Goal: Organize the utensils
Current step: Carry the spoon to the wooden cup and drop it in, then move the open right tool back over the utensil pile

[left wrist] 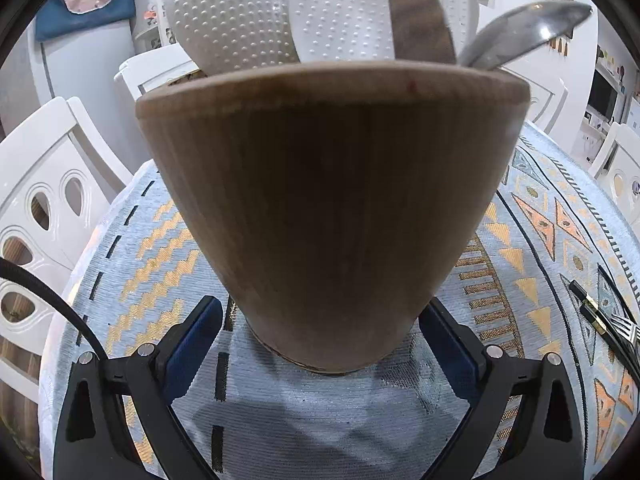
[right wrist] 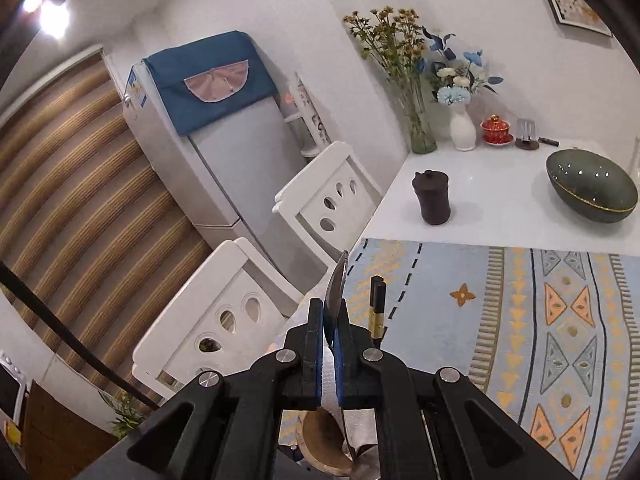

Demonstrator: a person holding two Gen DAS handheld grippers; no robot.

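Patterned tablecloth [left wrist: 132,280] covers the near part of the table; the far part is bare white top w/ a dark green bowl [right wrist: 592,192] far right and a small dark lidded jar [right wrist: 434,198] nearer the middle. Wooden utensil holder [left wrist: 332,208] stands upright on the cloth, right btwn the left gripper [left wrist: 322,326] fingers; jaws wide apart, blue pads beside its base, gap visible on the left side, not clamping. Holder has white dotted utensils [left wrist: 236,12] and a metal spoon [left wrist: 532,28] leaning right. Right gripper [right wrist: 330,316] is clamped tight on a thin metal utensil [right wrist: 336,280], tip sticking out past the fingers. Black chopsticks [right wrist: 377,304] lie on the cloth just right of that claw.
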